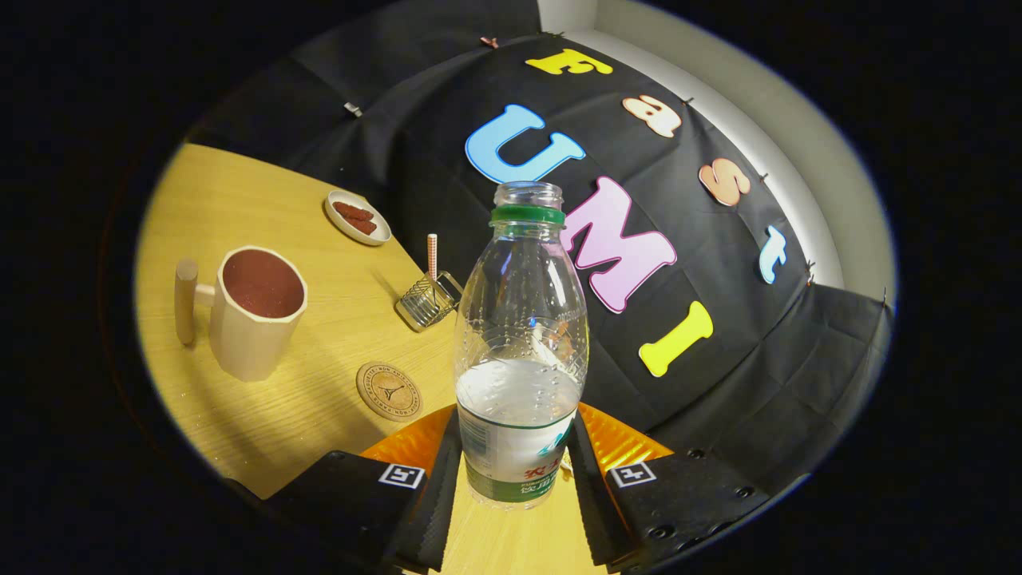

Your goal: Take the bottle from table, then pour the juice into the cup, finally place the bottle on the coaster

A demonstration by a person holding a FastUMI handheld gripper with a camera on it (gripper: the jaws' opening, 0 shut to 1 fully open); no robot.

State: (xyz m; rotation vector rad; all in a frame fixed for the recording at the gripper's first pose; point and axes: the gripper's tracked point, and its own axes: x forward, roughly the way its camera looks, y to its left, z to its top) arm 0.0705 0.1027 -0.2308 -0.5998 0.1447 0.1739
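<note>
Gripper view: bottle clear, cap off, green neck ring, roughly a third full of clear liquid; label band low on the body. It stands upright between the tongs, both fingers pressed against its lower sides, so the tongs are clenched on it. Whether its base rests on the counter or hangs just above, cannot tell. Cup pale, with a wooden handle, sits left and farther off, filled with dark red contents. Round coaster lies flat on the counter just left of the bottle, between it and the cup. Farther back: a small wire holder with one striped straw upright, and a small dish holding reddish pieces.
</note>
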